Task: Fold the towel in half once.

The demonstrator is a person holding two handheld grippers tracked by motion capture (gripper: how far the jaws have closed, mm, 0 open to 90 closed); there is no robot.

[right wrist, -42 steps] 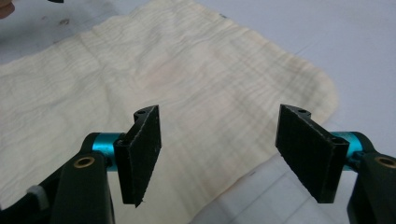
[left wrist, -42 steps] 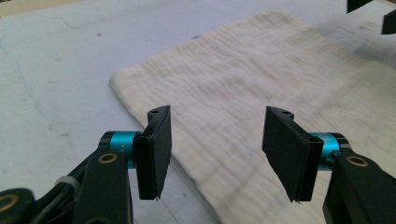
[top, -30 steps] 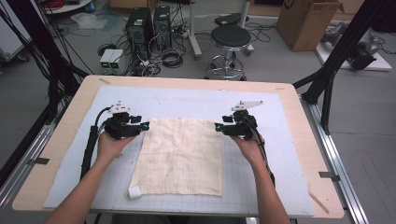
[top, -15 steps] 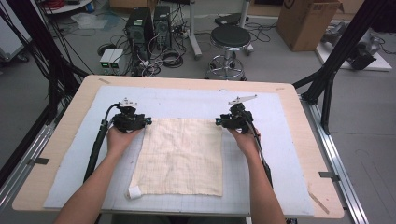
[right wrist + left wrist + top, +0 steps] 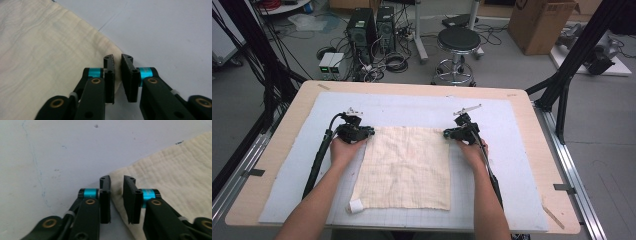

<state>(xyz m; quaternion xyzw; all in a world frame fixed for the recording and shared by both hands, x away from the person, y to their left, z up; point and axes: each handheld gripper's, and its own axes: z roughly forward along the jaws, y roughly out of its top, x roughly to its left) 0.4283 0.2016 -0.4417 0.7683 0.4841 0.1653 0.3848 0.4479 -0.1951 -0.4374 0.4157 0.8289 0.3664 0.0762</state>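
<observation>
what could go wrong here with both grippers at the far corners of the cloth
The left gripper, jaws just closing, has only the thin corner tip of the cream cloth between them, so it may slip free on lifting. The right gripper sits at the very edge of its corner and could pinch nothing. If one side slips, the cloth would drag unevenly across the grey mat.

Grey mat (image 5: 512, 165) bare around cloth (image 5: 407, 167); no obstacles on table (image 5: 277, 150).
</observation>
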